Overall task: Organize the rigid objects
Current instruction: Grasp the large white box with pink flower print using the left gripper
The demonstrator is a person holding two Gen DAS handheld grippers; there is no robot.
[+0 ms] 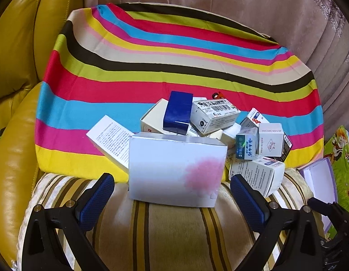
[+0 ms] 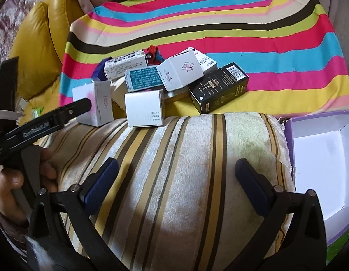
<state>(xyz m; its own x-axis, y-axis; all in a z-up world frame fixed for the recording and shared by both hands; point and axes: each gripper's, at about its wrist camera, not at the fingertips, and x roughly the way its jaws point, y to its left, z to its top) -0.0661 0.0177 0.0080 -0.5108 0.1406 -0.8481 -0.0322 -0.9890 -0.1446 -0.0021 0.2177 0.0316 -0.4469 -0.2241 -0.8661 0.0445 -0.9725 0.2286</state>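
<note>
A heap of small cartons lies on a striped cloth (image 1: 152, 72). Nearest me is a white carton with a pink blotch (image 1: 174, 167), standing at the cushion's edge. My left gripper (image 1: 172, 180) is open, with one finger on each side of this carton and small gaps between. In the right wrist view, one left finger (image 2: 79, 106) reaches the same carton (image 2: 100, 106). Behind it are a blue box (image 1: 177, 113), a barcode box (image 1: 214, 115), a teal box (image 2: 144, 79) and a black box (image 2: 219, 88). My right gripper (image 2: 176, 164) is open and holds nothing, above the striped cushion (image 2: 174, 149).
An open purple box (image 2: 314, 158) with a white inside stands at the right of the cushion. A red toy car (image 2: 152, 52) lies behind the heap. A yellow leather armrest (image 1: 14, 72) rises on the left. A hand (image 2: 16, 176) holds the left gripper.
</note>
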